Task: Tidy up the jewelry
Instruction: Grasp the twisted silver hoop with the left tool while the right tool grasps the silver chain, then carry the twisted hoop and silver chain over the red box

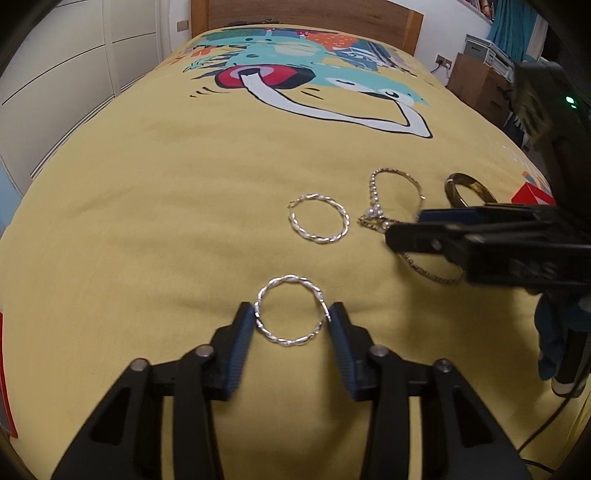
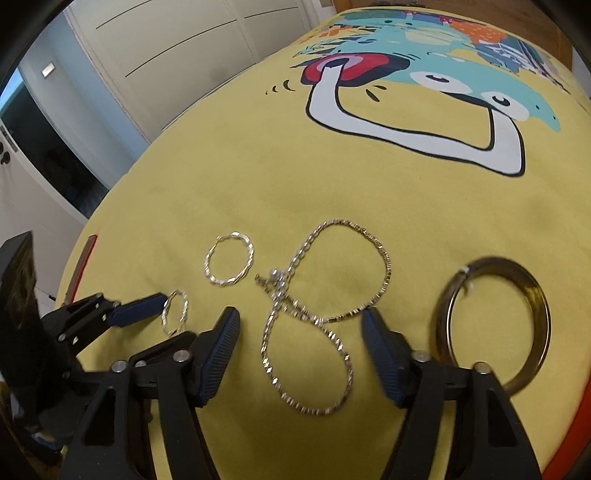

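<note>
A twisted silver hoop earring lies on the yellow bedspread between the pads of my left gripper, which touch it on both sides. From the right wrist view, the same gripper brackets that hoop. A second hoop earring lies just beyond. My right gripper stands open astride a looped sparkly chain, its pads clear of it. A brass bangle rests to the right of the chain.
The bedspread carries a large cartoon print further back. A wooden headboard ends the bed. White wardrobe doors stand to the left. A red box sits near the bangle, and a red edge shows at the left.
</note>
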A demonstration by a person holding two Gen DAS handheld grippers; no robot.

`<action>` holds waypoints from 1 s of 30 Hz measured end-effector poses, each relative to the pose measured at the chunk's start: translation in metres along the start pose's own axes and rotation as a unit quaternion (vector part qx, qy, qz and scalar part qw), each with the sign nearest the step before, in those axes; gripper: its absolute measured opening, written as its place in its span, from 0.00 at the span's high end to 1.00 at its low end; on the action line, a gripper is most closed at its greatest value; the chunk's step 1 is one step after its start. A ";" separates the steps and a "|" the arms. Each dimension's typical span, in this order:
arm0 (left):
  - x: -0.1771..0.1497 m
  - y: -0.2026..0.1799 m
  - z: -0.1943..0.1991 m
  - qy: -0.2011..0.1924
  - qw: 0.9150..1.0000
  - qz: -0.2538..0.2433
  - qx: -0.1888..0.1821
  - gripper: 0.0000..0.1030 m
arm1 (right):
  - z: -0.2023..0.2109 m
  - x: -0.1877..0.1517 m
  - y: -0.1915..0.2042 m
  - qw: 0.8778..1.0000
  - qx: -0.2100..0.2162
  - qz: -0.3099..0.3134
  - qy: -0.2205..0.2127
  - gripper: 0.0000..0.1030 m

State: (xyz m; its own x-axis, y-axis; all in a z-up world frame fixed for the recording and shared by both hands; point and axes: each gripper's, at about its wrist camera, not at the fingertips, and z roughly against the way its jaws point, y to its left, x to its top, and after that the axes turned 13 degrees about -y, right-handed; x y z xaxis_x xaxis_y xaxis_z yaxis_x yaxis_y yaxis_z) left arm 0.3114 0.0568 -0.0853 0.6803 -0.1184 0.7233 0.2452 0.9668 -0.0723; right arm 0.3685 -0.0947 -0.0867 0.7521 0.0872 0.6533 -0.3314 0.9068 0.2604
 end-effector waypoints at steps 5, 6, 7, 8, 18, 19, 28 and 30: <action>0.000 0.000 0.000 -0.004 1.000 0.003 0.000 0.63 | 0.001 0.000 -0.007 1.000 -0.005 -0.006 -0.007 0.87; 0.001 0.001 0.001 -0.006 1.000 0.005 0.001 0.63 | 0.003 -0.001 -0.007 1.000 -0.005 -0.005 -0.010 0.89; 0.001 0.001 0.001 -0.007 1.000 0.008 0.001 0.63 | 0.006 -0.002 -0.007 1.000 -0.003 -0.004 -0.015 0.91; 0.001 0.001 0.002 -0.008 1.000 0.010 0.002 0.63 | 0.008 -0.003 -0.007 1.000 -0.002 -0.005 -0.017 0.92; 0.002 0.001 0.031 -0.019 0.999 0.031 0.008 0.63 | 0.051 -0.011 -0.002 0.998 0.021 -0.032 -0.046 0.96; 0.002 0.000 0.037 -0.022 0.999 0.031 0.009 0.63 | 0.057 -0.012 0.000 0.998 0.024 -0.035 -0.049 0.97; 0.004 -0.016 0.092 -0.045 0.998 0.027 0.015 0.63 | 0.121 -0.018 0.018 0.994 0.046 -0.043 -0.087 0.98; 0.003 -0.020 0.105 -0.052 0.998 0.028 0.015 0.63 | 0.137 -0.020 0.020 0.993 0.044 -0.044 -0.095 0.98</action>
State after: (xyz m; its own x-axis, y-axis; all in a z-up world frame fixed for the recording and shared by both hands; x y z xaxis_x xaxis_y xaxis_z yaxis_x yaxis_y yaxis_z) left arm 0.2360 0.0613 -0.0097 0.6167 -0.0410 0.7861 0.1864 0.9778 -0.0952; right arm 0.2689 -0.1350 0.0029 0.6617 -0.0784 0.7456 -0.3239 0.8670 0.3786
